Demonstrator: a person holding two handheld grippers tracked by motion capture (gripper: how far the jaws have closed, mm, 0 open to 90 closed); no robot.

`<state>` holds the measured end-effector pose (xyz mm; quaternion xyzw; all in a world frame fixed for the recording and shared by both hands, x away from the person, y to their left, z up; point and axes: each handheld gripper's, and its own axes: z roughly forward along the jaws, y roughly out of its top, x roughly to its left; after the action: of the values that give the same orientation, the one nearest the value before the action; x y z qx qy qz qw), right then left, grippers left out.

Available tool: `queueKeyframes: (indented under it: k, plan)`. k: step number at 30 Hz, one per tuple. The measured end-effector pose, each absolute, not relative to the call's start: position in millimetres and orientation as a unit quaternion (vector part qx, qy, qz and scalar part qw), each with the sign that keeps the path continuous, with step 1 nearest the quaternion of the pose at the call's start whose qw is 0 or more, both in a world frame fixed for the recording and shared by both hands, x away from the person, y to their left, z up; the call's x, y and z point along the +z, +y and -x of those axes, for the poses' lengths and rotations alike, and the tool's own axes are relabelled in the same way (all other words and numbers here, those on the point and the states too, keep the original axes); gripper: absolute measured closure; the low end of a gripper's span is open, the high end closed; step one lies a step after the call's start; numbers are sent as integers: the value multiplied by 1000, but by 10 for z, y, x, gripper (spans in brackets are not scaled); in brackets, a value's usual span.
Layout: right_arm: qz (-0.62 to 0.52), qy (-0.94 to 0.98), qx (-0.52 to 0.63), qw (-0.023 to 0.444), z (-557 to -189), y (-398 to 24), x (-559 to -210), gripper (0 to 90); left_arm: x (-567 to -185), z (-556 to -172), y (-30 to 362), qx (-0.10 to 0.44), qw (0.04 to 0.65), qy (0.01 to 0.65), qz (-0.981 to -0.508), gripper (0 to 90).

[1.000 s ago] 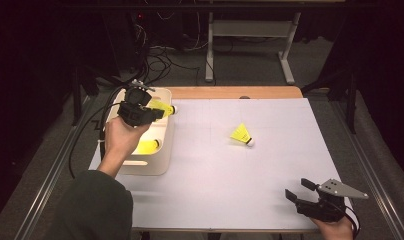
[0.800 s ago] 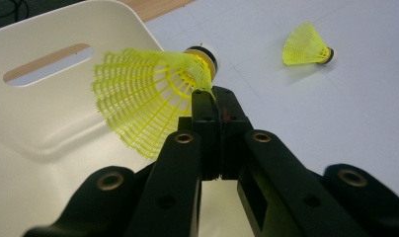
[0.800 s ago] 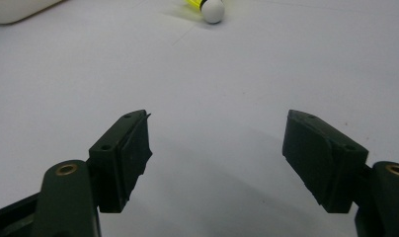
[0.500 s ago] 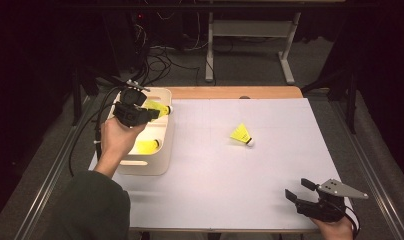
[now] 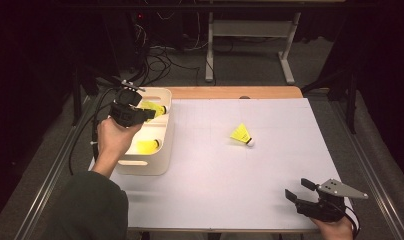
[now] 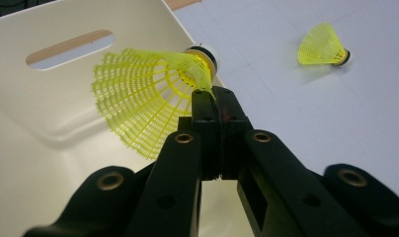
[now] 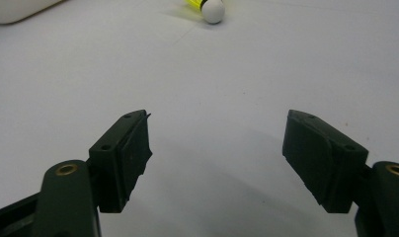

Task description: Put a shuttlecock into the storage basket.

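Yellow mesh skirt of a plastic shuttlecock (image 6: 143, 98) is pinched between the closed jaws of the left gripper (image 6: 215, 101), which clamp its edge close to the cork head; the shuttlecock sticks out ahead of the jaw tips and hangs over the inside of the cream storage bin (image 6: 64, 143). Compared with a second ago, the left gripper (image 5: 132, 112) has drifted a little toward the far end of the bin (image 5: 162, 165) and its grip has not loosened, so the shuttlecock is now carried above the compartment and, in my judgement, the next thing needed is only to open the jaws and let it fall. Below and behind this gripper, nearer to the person, one more yellow shuttlecock (image 5: 147, 145) already lies on the bin floor. A third shuttlecock (image 5: 241, 135) rests on the white table (image 5: 215, 200), well apart from the left gripper and far in front of the right gripper (image 5: 296, 191). The right gripper (image 7: 217, 158) has stayed at the near edge of the table with its jaws wide apart and nothing between them, so this last shuttlecock (image 7: 207, 7) is probably waiting for the following pick
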<state>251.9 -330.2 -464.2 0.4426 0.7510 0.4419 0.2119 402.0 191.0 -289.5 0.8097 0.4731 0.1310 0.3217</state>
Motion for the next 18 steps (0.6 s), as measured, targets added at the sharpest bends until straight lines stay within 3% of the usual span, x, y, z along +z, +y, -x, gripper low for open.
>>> queueKeyframes:
  k: [18]
  plan:
    - [-443, 750, 442, 212, -2519, -3307, -4643, 269, -3066, -4144, 1901, 130, 301, 486, -810, 892]
